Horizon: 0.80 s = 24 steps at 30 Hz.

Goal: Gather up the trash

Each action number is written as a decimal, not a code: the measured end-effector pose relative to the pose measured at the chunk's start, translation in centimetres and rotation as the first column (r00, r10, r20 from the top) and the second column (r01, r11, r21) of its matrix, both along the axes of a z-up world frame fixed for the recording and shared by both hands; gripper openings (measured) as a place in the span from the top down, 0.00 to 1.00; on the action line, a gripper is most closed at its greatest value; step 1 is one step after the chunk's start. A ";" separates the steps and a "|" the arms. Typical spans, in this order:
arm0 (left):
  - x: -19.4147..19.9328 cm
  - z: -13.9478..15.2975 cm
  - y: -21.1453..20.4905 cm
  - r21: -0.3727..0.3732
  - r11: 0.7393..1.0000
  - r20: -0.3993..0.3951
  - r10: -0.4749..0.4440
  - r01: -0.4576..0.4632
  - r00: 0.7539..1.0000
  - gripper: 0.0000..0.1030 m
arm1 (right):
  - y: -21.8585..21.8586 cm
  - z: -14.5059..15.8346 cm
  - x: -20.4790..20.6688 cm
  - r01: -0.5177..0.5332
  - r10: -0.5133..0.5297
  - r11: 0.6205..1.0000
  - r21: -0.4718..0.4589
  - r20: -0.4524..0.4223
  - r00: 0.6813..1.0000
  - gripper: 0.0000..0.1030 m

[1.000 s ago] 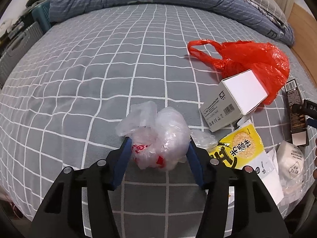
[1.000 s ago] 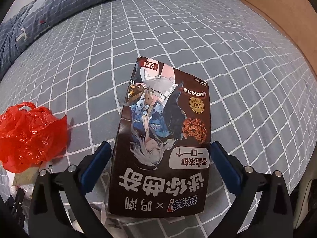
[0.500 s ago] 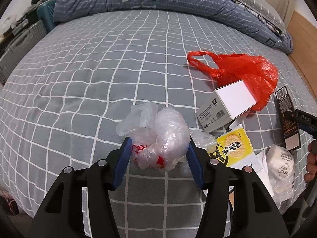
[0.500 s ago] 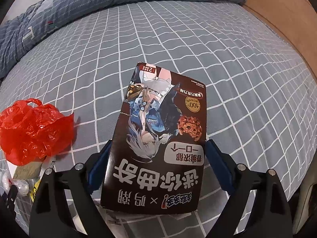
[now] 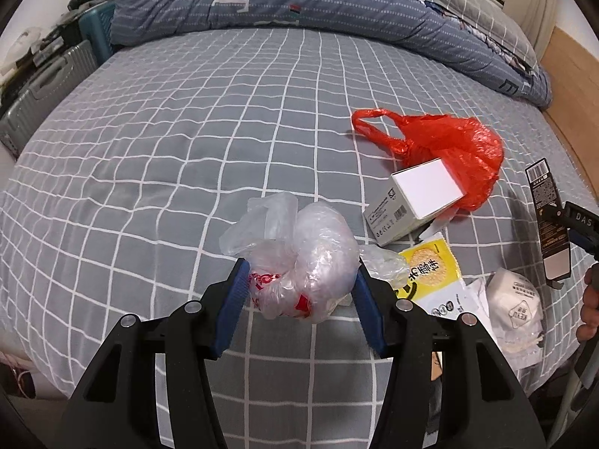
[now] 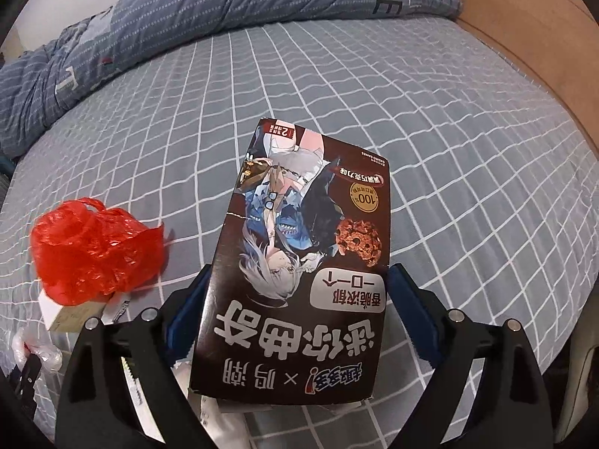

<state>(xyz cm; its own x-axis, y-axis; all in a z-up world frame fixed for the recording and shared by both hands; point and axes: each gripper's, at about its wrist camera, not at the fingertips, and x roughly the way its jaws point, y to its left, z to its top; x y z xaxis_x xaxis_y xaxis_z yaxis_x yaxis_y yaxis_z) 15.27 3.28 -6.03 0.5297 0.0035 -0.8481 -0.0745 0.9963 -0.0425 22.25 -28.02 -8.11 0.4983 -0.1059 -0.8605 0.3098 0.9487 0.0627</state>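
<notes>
My left gripper [image 5: 299, 284] is shut on a crumpled clear plastic bag [image 5: 299, 254] with red print, held above the checked bed. My right gripper [image 6: 299, 299] is shut on a dark cookie box [image 6: 299, 262], lifted off the bed; the box also shows at the right edge of the left wrist view [image 5: 548, 220]. On the bed lie a red plastic bag [image 5: 449, 142], a white carton [image 5: 411, 202], a yellow snack packet [image 5: 430, 273] and a white face mask [image 5: 516, 307]. The red bag also shows in the right wrist view [image 6: 93, 254].
A blue striped duvet [image 5: 299, 0] is heaped along the far side of the bed. A grey suitcase [image 5: 41, 89] and clutter stand beyond the left edge. A wooden bed frame [image 6: 543, 37] runs along the right side.
Both grippers have risen from the bed with their loads. The cookie box is lifted higher, and the trash pile looks farther away in the left wrist view.
</notes>
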 end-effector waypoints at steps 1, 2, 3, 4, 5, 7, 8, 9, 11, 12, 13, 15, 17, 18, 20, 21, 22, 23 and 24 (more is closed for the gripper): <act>-0.2 0.2 -0.1 0.000 1.000 0.001 0.001 -0.001 1.000 0.48 | 0.0 0.2 -0.3 0.000 0.000 1.000 -0.002 0.002 1.000 0.15; -0.5 0.5 -0.1 0.000 1.000 0.002 -0.001 0.001 1.000 0.48 | 0.0 0.4 -0.4 0.001 -0.001 1.000 -0.003 0.004 1.000 0.15; -0.7 0.6 -0.3 0.001 1.000 0.005 -0.002 0.002 1.000 0.48 | 0.1 0.7 -0.7 -0.002 0.002 1.000 -0.004 0.010 1.000 0.15; -0.9 0.9 -0.4 0.001 1.000 0.007 -0.003 0.003 1.000 0.48 | 0.2 0.9 -1.0 -0.006 0.006 1.000 -0.004 0.014 1.000 0.15; -1.1 1.1 -0.4 -0.003 1.000 0.008 -0.003 0.003 1.000 0.48 | 0.3 1.2 -1.2 -0.008 0.008 1.000 -0.007 0.018 1.000 0.15; -1.5 1.6 -0.5 -0.002 1.000 0.011 -0.002 0.002 1.000 0.48 | 0.4 2.0 -1.7 -0.011 0.011 1.000 -0.014 0.029 1.000 0.15; -1.8 1.9 -0.5 -0.002 1.000 0.015 -0.001 0.001 1.000 0.48 | 0.5 2.3 -1.9 -0.015 0.016 1.000 -0.015 0.032 0.999 0.15; -1.9 2.1 -0.5 -0.003 1.000 0.017 0.000 0.000 1.000 0.48 | 0.6 2.6 -2.1 -0.016 0.017 1.000 -0.017 0.033 0.999 0.15; -2.2 2.7 -0.5 -0.004 1.000 0.023 0.003 -0.003 1.000 0.48 | 0.5 3.2 -2.4 -0.016 0.017 1.000 -0.019 0.038 0.999 0.15; -2.4 3.1 -0.5 -0.004 1.000 0.027 0.004 -0.004 1.000 0.48 | 0.4 3.6 -2.7 -0.017 0.018 1.000 -0.019 0.042 0.999 0.15; -2.5 3.3 -0.5 -0.005 1.000 0.029 0.005 -0.005 1.000 0.48 | 0.3 3.9 -2.9 -0.019 0.020 1.000 -0.021 0.044 0.999 0.15; -2.9 3.9 -0.6 0.001 1.000 0.029 0.003 -0.003 1.000 0.48 | 0.4 4.5 -3.4 -0.025 0.026 0.999 -0.025 0.050 0.998 0.15; -3.2 4.4 -0.9 -0.001 1.000 0.037 -0.003 0.003 0.999 0.48 | 0.6 5.0 -3.9 -0.033 0.035 0.999 -0.032 0.054 0.998 0.15; -3.4 4.8 -1.0 0.000 1.000 0.041 -0.005 0.005 0.999 0.48 | 0.7 5.2 -4.3 -0.037 0.039 0.999 -0.036 0.055 0.998 0.15; -3.8 5.2 -1.2 0.001 1.000 0.046 -0.009 0.009 0.999 0.48 | 0.8 5.7 -4.9 -0.043 0.045 0.998 -0.044 0.060 0.997 0.15; -4.0 5.5 -1.3 0.002 1.000 0.048 -0.011 0.011 0.999 0.48 | 0.8 5.9 -5.1 -0.045 0.048 0.998 -0.046 0.062 0.997 0.15; -4.3 5.8 -1.4 0.002 1.000 0.050 -0.013 0.013 0.999 0.48 | 1.0 6.2 -5.3 -0.047 0.050 0.998 -0.046 0.064 0.997 0.15; -4.4 5.9 -1.4 0.002 1.000 0.051 -0.013 0.013 0.999 0.48 | 1.2 6.4 -5.6 -0.050 0.053 0.998 -0.049 0.065 0.996 0.15; -4.6 6.2 -1.5 0.003 1.000 0.052 -0.014 0.014 0.999 0.48 | 1.4 6.7 -5.8 -0.054 0.058 0.997 -0.052 0.067 0.996 0.15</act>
